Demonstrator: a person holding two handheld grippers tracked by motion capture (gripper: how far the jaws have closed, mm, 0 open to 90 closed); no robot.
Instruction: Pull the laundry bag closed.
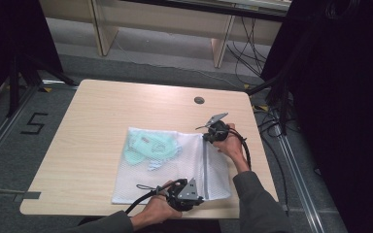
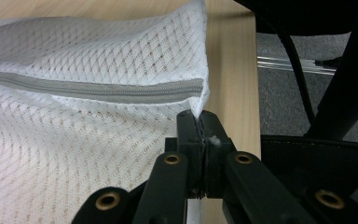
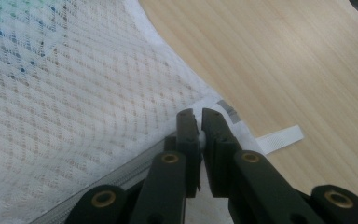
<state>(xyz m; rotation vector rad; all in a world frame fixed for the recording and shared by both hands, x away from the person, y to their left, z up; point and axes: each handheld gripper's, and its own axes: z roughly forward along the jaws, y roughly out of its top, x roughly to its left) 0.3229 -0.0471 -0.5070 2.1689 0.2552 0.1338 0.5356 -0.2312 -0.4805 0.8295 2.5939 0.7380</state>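
A mesh bag (image 1: 175, 170) is pinched at both zip (image 2: 93, 88) ends by the closed left gripper (image 2: 199, 122) and right gripper (image 3: 198, 120); a "5" (image 1: 33, 123) is marked on the floor.

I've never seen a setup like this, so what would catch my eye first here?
A white mesh laundry bag lies flat on the wooden table, with a pale green garment showing through its far left part. A person's left gripper and right gripper pinch the two ends of its grey zipper, near and far.
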